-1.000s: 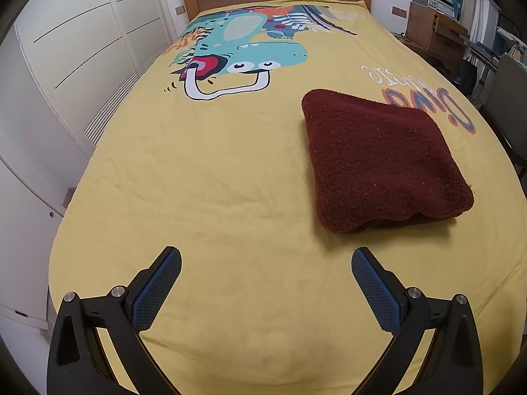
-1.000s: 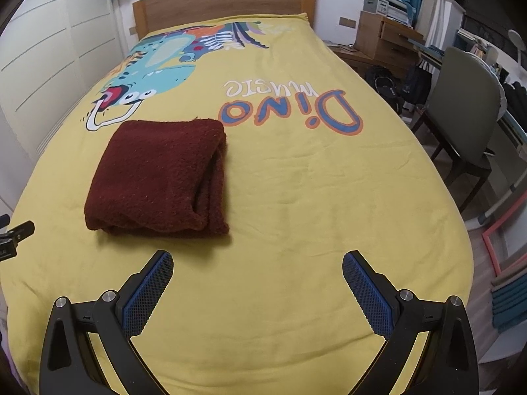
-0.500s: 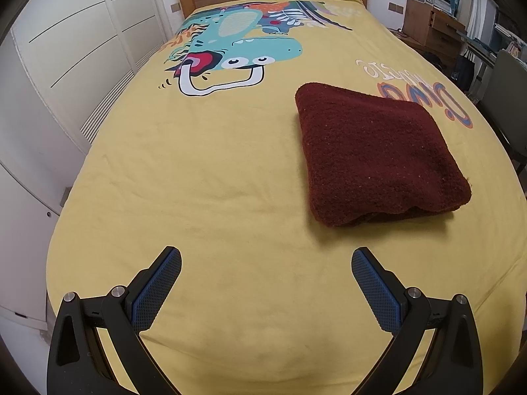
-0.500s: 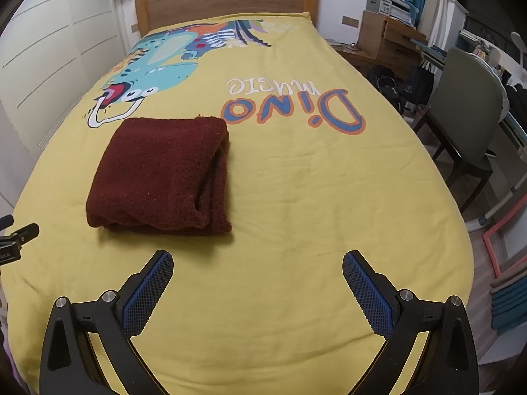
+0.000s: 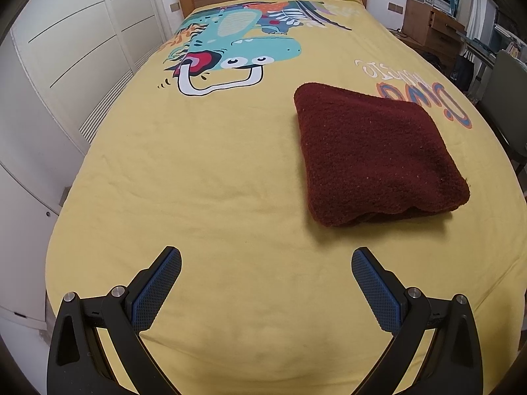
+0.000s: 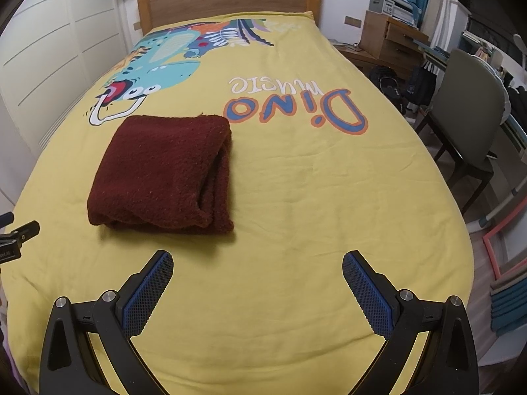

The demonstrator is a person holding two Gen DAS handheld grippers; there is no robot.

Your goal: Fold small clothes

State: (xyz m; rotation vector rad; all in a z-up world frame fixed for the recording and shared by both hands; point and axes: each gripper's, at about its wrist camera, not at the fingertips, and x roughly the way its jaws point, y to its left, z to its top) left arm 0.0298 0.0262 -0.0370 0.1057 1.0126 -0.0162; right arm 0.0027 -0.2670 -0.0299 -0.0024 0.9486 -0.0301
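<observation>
A dark red fuzzy garment (image 5: 372,154) lies folded into a thick rectangle on the yellow bedspread (image 5: 204,177). In the right wrist view it (image 6: 164,171) lies left of centre, with its layered open edges to the right and front. My left gripper (image 5: 266,265) is open and empty, above the bed, nearer than the garment and to its left. My right gripper (image 6: 257,268) is open and empty, nearer than the garment and to its right. Neither gripper touches the garment.
The bedspread has a dinosaur print (image 5: 230,52) and "Dino music" lettering (image 6: 296,108). A wooden headboard (image 6: 227,0) stands at the far end. White wardrobe doors (image 5: 66,65) run along the left. A chair (image 6: 467,115), a wooden dresser (image 6: 392,39) and bags stand right of the bed.
Both grippers have drawn back slightly from the garment and stayed open. The garment has not moved.
</observation>
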